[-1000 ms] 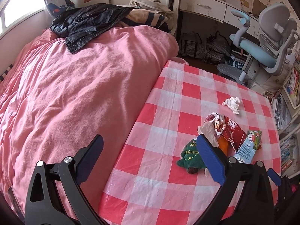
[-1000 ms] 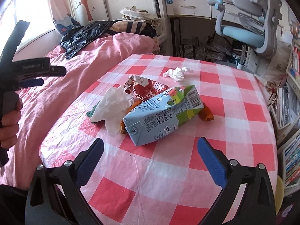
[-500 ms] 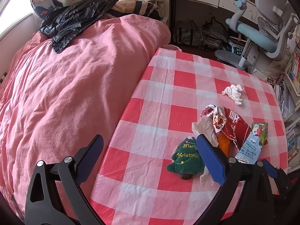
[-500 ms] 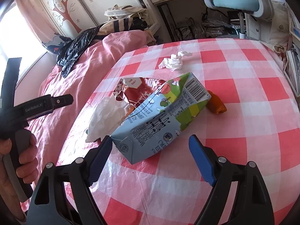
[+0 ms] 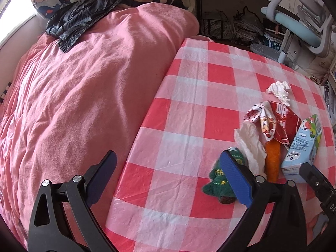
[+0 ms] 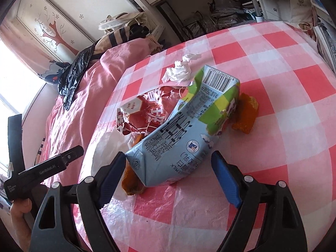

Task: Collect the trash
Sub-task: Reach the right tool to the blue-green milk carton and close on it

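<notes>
Two blue-padded jaws of our right gripper (image 6: 168, 174) have just been closing and now flank the near end of the crushed pale-blue drink carton (image 6: 184, 130) without pressing it. It lies flat on the red-and-white checked tablecloth (image 6: 283, 73), its long axis running from the gripper away toward the barcode end at upper right. Against its left side sit a torn red snack wrapper (image 6: 145, 113) and a white plastic bag (image 6: 105, 147); an orange piece (image 6: 245, 113) pokes out beneath. A crumpled white tissue (image 6: 178, 71) lies beyond. Our left gripper (image 5: 168, 180) hangs apart, empty, beside a green felt Christmas tree (image 5: 218, 180).
</notes>
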`<state>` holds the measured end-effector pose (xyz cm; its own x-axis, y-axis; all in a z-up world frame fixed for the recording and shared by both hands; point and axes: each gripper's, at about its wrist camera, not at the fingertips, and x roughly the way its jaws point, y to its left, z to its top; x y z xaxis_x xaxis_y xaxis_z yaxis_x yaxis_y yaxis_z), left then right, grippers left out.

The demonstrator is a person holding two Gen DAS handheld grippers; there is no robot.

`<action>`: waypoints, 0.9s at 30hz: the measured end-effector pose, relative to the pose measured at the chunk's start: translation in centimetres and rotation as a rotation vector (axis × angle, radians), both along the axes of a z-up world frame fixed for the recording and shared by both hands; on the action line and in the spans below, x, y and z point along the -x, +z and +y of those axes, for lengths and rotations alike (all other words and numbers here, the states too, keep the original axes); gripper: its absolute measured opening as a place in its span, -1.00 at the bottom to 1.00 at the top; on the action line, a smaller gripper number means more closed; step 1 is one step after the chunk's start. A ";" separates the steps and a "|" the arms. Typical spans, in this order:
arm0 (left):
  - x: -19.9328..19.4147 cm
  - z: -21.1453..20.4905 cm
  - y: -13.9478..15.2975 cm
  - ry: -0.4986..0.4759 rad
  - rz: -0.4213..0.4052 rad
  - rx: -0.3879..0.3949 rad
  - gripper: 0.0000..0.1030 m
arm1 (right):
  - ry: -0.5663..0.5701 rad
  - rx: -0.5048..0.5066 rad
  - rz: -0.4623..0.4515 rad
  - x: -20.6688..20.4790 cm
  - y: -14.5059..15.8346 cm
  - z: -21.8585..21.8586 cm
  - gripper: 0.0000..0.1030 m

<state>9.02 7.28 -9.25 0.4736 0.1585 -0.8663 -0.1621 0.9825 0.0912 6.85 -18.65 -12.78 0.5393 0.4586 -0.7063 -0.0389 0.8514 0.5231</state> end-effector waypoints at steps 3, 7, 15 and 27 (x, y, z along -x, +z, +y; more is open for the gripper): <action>-0.2 -0.1 -1.1 -0.006 0.036 -0.005 0.83 | 0.036 -0.023 0.012 0.0 -0.2 -0.1 0.19; -0.2 -2.5 -2.3 -0.092 0.067 -0.058 0.82 | 0.090 -0.014 0.032 0.5 -0.1 -0.3 -0.67; 0.3 -5.8 -2.7 -0.212 0.067 0.030 0.82 | 0.089 0.034 0.028 2.1 0.9 -2.4 0.03; 0.7 -7.9 -1.1 -0.278 0.027 0.149 0.82 | 0.001 0.026 -0.005 -1.5 0.5 -0.8 0.44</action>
<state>8.33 -0.62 -10.38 0.4571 -0.1033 -0.8834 0.1149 0.9918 -0.0566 8.31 -19.42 -12.28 0.5421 0.4406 -0.7156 -0.0422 0.8647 0.5005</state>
